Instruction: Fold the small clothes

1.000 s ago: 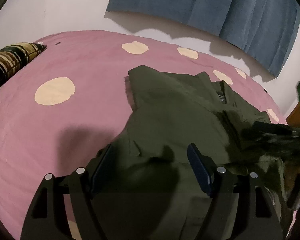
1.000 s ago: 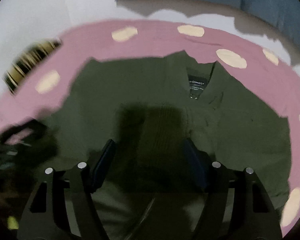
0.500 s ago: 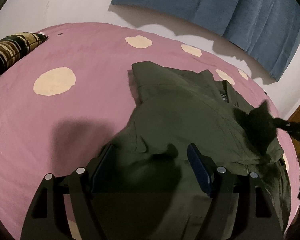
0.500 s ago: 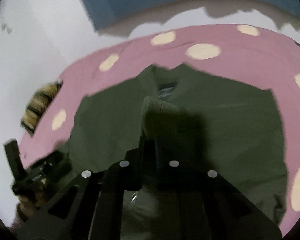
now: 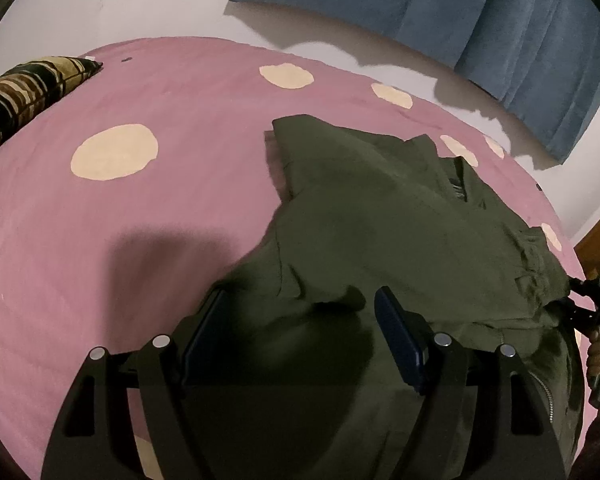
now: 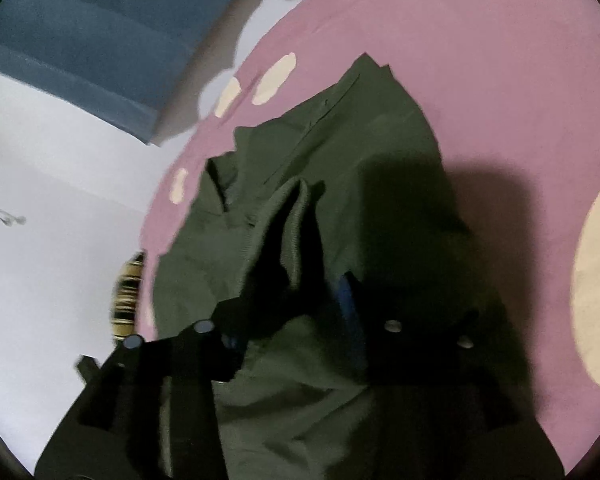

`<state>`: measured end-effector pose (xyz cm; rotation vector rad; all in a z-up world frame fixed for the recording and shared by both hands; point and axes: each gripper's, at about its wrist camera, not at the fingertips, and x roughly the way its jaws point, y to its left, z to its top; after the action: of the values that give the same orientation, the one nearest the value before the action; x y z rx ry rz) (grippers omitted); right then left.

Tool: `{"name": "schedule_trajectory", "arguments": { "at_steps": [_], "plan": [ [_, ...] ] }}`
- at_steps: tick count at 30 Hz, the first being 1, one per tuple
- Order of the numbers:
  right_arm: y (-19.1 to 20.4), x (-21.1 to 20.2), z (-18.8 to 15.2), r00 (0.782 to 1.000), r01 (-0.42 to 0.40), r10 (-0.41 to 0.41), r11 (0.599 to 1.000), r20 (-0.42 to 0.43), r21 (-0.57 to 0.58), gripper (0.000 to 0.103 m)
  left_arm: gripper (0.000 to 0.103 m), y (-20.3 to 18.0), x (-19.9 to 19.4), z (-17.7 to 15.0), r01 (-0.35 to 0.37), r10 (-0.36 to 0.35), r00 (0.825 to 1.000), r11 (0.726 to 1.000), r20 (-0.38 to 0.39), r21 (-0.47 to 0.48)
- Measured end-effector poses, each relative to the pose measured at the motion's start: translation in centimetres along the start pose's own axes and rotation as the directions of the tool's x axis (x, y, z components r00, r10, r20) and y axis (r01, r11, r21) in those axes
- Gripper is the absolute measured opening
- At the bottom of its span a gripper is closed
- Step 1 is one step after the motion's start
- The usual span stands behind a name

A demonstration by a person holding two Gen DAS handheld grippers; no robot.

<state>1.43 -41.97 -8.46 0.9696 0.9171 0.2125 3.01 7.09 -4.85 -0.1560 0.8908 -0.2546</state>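
Basically a pink spotted bedsheet w/ an olive jacket spread on its right half, left gripper jaws wide over the hem w/ nothing pinched, right gripper jaws just been opening, ribbed cuff between them, grip unclear.

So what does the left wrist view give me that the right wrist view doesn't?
Left wrist only: the left hand-held gripper, open over the near edge of the olive jacket, plus the person's hand at the right edge. Right wrist only: the right hand-held gripper, its jaws just reopened, with a ribbed cuff standing between them. Both show the jacket on the pink spotted bedspread, the striped pillow and the blue curtain.
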Motion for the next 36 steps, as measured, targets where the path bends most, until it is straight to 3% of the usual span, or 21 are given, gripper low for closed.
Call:
{"name": "schedule_trajectory", "arguments": {
  "at_steps": [7, 10, 20, 23, 24, 25, 26, 29, 36],
  "plan": [
    [0.3, 0.2, 0.6, 1.0, -0.026, 0.026, 1.0, -0.015, -0.007, 0.04, 0.074, 0.0, 0.1, 0.0, -0.004, 0.004, 1.0, 1.0, -0.003, -0.001],
    [0.1, -0.3, 0.5, 0.999, -0.049, 0.049, 0.999, -0.009, 0.017, 0.048, 0.074, 0.1, 0.1, 0.0, -0.002, 0.002, 1.0, 1.0, -0.004, -0.005],
    [-0.8, -1.7, -0.4, 0.994, -0.105, 0.104, 0.992, 0.02, 0.071, 0.054, 0.074, 0.3, 0.2, 0.0, -0.002, 0.002, 1.0, 1.0, -0.008, -0.013],
    [-0.1, -0.6, -0.4, 0.998, -0.058, 0.058, 0.998, -0.011, 0.035, 0.053, 0.074, 0.3, 0.3, 0.0, -0.001, 0.001, 1.0, 1.0, -0.009, -0.016],
    [0.2, 0.0, -0.4, 0.999, -0.038, 0.038, 0.999, -0.022, 0.015, 0.044, 0.074, 0.4, 0.2, 0.0, -0.001, 0.001, 1.0, 1.0, -0.009, -0.017],
    [0.5, 0.6, -0.5, 0.999, -0.012, 0.012, 1.0, -0.038, -0.01, 0.022, 0.074, 0.4, 0.2, 0.0, -0.002, 0.002, 1.0, 1.0, -0.009, -0.017],
    [0.7, 1.1, -0.7, 0.998, 0.037, -0.039, 0.999, -0.052, -0.037, 0.017, 0.074, 0.4, 0.2, 0.0, -0.003, 0.002, 1.0, 1.0, -0.009, -0.017],
    [0.4, 1.6, -1.1, 0.992, 0.112, -0.116, 0.99, -0.047, -0.079, 0.013, 0.074, 0.6, 0.4, 0.0, -0.001, 0.001, 1.0, 1.0, -0.013, -0.022],
    [-1.2, 1.7, -1.0, 0.997, 0.055, -0.056, 0.998, -0.06, -0.026, 0.014, 0.074, 0.8, 0.7, -0.1, -0.002, 0.002, 1.0, 1.0, -0.026, -0.028]
  ]
}}
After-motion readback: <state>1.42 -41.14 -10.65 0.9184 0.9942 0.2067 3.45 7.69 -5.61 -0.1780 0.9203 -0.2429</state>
